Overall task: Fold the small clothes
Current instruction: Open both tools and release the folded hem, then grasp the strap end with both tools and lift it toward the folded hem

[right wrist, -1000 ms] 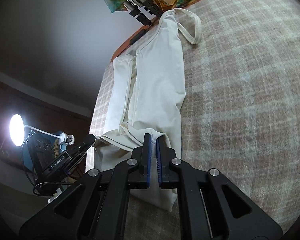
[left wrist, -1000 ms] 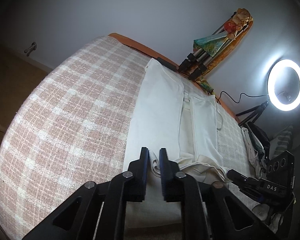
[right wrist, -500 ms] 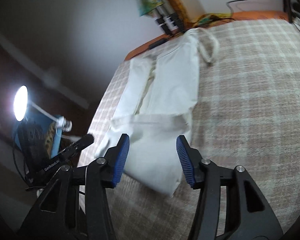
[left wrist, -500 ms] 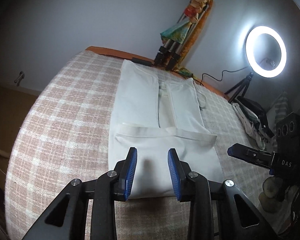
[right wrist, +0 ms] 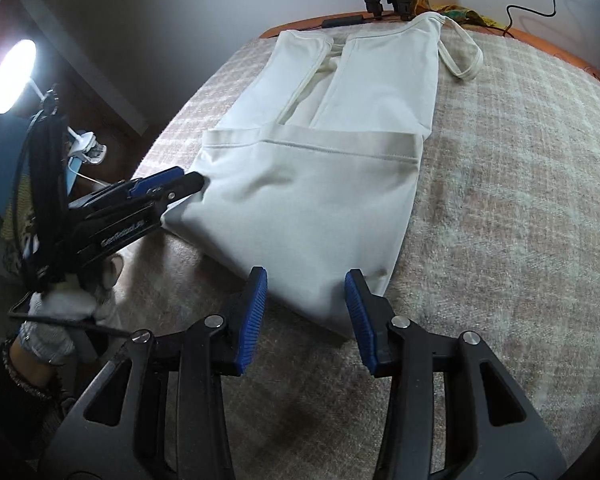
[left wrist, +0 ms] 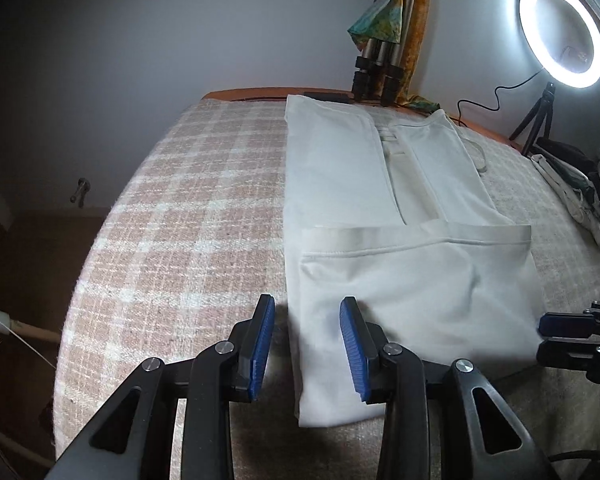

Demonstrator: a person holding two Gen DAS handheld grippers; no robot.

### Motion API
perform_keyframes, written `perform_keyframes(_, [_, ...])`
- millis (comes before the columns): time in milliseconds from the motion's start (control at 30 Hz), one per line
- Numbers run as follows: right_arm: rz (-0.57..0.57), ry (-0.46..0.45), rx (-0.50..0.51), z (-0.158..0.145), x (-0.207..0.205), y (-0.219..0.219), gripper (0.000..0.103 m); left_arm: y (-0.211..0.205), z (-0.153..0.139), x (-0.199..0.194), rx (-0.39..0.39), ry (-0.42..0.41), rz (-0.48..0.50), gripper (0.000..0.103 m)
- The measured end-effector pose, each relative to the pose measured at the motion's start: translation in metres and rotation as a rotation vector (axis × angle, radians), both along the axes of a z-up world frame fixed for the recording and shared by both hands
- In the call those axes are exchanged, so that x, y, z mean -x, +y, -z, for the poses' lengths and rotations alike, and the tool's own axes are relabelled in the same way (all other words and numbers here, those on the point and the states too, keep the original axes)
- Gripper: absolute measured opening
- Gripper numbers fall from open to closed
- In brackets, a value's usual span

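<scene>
A white sleeveless garment (left wrist: 384,240) lies flat on a pink-and-white checked cloth (left wrist: 188,216). Its near part is folded up over the middle, the hem band (left wrist: 416,238) lying across it. It also shows in the right wrist view (right wrist: 320,168), with a strap loop (right wrist: 462,60) at its far right. My left gripper (left wrist: 307,340) is open and empty, just above the fold's near left corner. My right gripper (right wrist: 306,300) is open and empty at the fold's near right corner. The left gripper (right wrist: 168,188) shows beside the fold's other corner in the right wrist view.
A lit ring light (left wrist: 560,34) on a small tripod stands at the far right. Tripod legs (left wrist: 374,68) and a coloured cloth stand at the table's far edge. A pile of clothes (left wrist: 572,196) lies at the right. A cable (left wrist: 484,104) runs behind the garment.
Both grippers were shut on the garment's lower edge a second ago. They laid it over the middle, opened, and drew back toward the near fold.
</scene>
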State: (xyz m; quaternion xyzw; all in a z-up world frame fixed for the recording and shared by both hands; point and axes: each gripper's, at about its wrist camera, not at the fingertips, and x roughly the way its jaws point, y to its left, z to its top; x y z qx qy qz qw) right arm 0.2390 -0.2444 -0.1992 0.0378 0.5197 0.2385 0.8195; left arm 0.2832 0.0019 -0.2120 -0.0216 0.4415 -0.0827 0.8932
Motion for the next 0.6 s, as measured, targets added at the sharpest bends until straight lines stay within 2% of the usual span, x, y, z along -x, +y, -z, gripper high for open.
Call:
perform_keyframes(100, [0.014, -0.045, -0.026, -0.015, -0.006, -0.005, 0.044, 0.001, -0.009, -0.011, 0.017, -0.014, 0.009, 0.034])
perform_keyframes(133, [0.026, -0.064, -0.031, -0.021, -0.009, -0.008, 0.044, 0.001, -0.014, -0.016, 0.032, -0.022, 0.014, 0.037])
perform_keyframes(233, [0.07, -0.109, -0.034, -0.034, -0.027, -0.018, 0.044, 0.004, -0.026, -0.033, 0.082, -0.039, 0.022, 0.055])
perform_keyframes(267, [0.09, -0.115, -0.04, -0.036, -0.037, -0.024, 0.045, 0.005, -0.029, -0.039, 0.099, -0.045, 0.024, 0.055])
perform_keyframes(500, [0.171, -0.037, -0.15, -0.019, -0.115, -0.054, 0.046, 0.005, -0.031, -0.101, 0.155, -0.013, 0.044, 0.058])
perform_keyframes(600, [0.19, -0.02, -0.151, -0.011, -0.145, -0.058, 0.047, 0.007, -0.025, -0.128, 0.206, 0.012, 0.039, 0.058])
